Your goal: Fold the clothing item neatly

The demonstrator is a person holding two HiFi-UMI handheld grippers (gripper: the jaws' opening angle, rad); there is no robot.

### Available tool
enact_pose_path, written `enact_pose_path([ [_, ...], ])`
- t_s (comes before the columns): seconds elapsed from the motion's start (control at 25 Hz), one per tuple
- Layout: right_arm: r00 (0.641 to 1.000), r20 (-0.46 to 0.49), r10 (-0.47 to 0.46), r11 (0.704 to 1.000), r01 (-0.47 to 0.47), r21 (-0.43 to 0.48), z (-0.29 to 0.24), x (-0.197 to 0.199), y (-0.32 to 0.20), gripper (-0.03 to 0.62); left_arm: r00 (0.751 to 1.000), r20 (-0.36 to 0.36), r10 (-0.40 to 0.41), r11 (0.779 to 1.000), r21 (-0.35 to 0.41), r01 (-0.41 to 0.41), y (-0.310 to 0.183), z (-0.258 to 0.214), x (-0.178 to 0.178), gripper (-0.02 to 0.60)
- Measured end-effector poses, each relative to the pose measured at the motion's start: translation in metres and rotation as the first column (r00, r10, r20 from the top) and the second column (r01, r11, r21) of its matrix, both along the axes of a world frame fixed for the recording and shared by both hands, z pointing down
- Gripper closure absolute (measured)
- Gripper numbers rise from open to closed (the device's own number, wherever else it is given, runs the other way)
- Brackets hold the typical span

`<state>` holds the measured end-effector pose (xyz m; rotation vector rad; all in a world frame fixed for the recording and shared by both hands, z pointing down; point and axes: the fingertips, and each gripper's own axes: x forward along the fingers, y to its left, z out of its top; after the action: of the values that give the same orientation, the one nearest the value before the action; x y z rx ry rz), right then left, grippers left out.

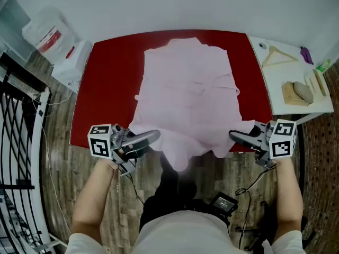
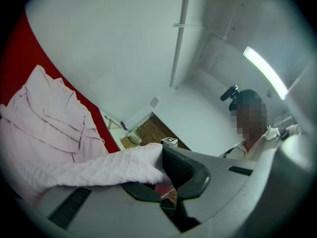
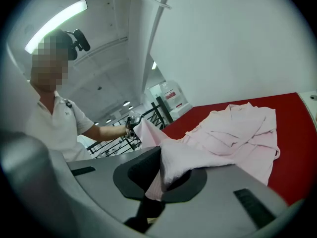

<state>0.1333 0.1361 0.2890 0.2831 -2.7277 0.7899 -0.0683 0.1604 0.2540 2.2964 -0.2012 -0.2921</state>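
A pale pink waffle-weave garment (image 1: 188, 91) lies spread on the red table (image 1: 108, 89), its near hem lifted off the table edge. My left gripper (image 1: 153, 136) is shut on the hem's left corner (image 2: 124, 165). My right gripper (image 1: 234, 136) is shut on the hem's right corner (image 3: 185, 160). The cloth sags between the two grippers above the floor, in front of my body. The far part of the garment (image 3: 237, 130) still rests on the table, with a collar and folds showing in both gripper views (image 2: 49, 113).
A white side table (image 1: 294, 81) at the right carries a wooden hanger (image 1: 275, 54) and small items. White bags (image 1: 53, 41) stand at the left rear. A black metal rack (image 1: 18, 131) runs along the left. Cables and a device (image 1: 225, 201) lie on the wooden floor.
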Motion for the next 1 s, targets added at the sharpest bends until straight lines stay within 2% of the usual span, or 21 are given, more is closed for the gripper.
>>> enact_pose_path([
  [0.36, 0.999, -0.023, 0.037, 0.999, -0.037, -0.002, -0.028, -0.023, -0.077, 0.565, 0.994, -0.056, 0.094, 0.993, 0.08, -0.09, -0.085, -0.034, -0.029, 0.571],
  [0.68, 0.991, -0.059, 0.118, 0.993, -0.117, 0.034, -0.046, -0.039, -0.142, 0.565, 0.977, -0.052, 0.205, 0.969, 0.153, -0.195, -0.148, -0.05, -0.043, 0.571],
  [0.84, 0.99, -0.065, 0.123, 0.992, -0.12, 0.044, -0.058, -0.044, -0.171, 0.565, 0.976, -0.063, 0.208, 0.964, 0.181, -0.194, -0.179, -0.063, -0.047, 0.571],
  [1.0, 0.993, -0.041, 0.11, 0.993, -0.107, 0.057, -0.069, -0.047, -0.201, 0.565, 0.982, -0.079, 0.17, 0.968, 0.199, -0.152, -0.21, -0.071, -0.054, 0.571],
])
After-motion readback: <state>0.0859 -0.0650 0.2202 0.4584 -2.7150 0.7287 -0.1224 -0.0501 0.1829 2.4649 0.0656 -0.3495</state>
